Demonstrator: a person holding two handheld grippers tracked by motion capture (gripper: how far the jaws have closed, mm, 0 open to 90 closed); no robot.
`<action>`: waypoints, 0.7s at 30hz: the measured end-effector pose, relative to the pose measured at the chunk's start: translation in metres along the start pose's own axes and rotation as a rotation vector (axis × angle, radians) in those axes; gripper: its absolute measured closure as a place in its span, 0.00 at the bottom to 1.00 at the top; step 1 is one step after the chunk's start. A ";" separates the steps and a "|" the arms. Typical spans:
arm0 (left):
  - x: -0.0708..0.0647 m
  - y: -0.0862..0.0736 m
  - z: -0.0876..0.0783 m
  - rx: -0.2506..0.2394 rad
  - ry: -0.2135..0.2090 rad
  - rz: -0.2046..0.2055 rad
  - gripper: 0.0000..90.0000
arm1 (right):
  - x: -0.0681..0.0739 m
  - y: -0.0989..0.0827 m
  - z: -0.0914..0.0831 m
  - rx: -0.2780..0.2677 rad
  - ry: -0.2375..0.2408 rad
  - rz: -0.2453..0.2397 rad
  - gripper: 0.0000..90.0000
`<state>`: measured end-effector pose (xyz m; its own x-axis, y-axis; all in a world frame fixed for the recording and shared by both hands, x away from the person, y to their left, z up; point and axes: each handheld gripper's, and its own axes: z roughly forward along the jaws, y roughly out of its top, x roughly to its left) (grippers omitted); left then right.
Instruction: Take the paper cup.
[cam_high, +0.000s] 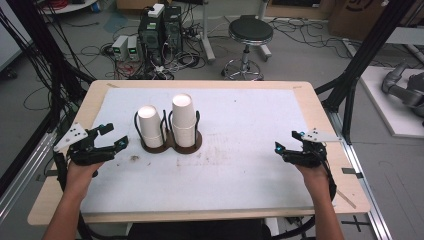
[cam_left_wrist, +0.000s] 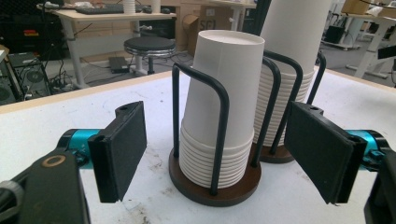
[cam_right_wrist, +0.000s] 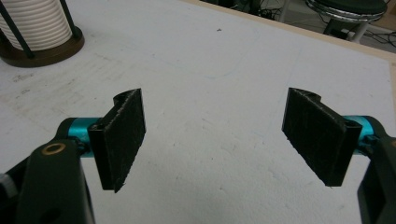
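In the high view the left gripper (cam_high: 114, 136) sits at about nine o'clock on the white mat (cam_high: 240, 170), its jaws spread wide with nothing between them, pointing toward three o'clock at the cup holder (cam_high: 170, 142), which stands near it but apart. In the left gripper view the near stack of paper cups (cam_left_wrist: 219, 107) rises upside down straight ahead at twelve o'clock, framed between the two black pads (cam_left_wrist: 123, 147) without touching either. That stack sits on a round brown base (cam_left_wrist: 212, 189) inside bent black wire hoops (cam_left_wrist: 219, 116); many rims are nested at its foot. Behind it, toward one o'clock, the taller stack (cam_left_wrist: 292, 32) stands in the second ring of the same holder, also caged by wire hoops. In the high view the shorter stack (cam_high: 149, 125) is on the left of the holder and the taller one (cam_high: 183, 117) on the right, both upright and touching the base only. Farther right, at about three o'clock on the mat, the right gripper (cam_high: 286, 141) rests well apart from the holder, its jaws likewise wide open and holding nothing; in the right gripper view bare mat (cam_right_wrist: 210, 93) lies between its pads (cam_right_wrist: 123, 135), and the holder's base (cam_right_wrist: 44, 51) shows at ten o'clock.
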<state>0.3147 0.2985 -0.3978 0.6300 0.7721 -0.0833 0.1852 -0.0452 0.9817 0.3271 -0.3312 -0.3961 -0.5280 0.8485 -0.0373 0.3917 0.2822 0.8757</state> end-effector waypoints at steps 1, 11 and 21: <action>0.000 0.000 0.000 0.001 -0.001 -0.002 0.24 | 0.000 0.000 0.000 -0.001 0.000 0.001 0.24; 0.000 -0.002 0.004 0.005 0.004 -0.009 0.24 | -0.001 -0.002 0.000 -0.010 0.009 0.020 0.24; -0.001 -0.002 0.000 0.007 0.002 -0.001 0.24 | 0.009 0.008 0.003 -0.041 0.026 0.011 0.23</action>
<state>0.3141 0.2977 -0.4001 0.6284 0.7734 -0.0835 0.1906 -0.0490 0.9804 0.3279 -0.3198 -0.3908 -0.5432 0.8395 -0.0157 0.3669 0.2542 0.8949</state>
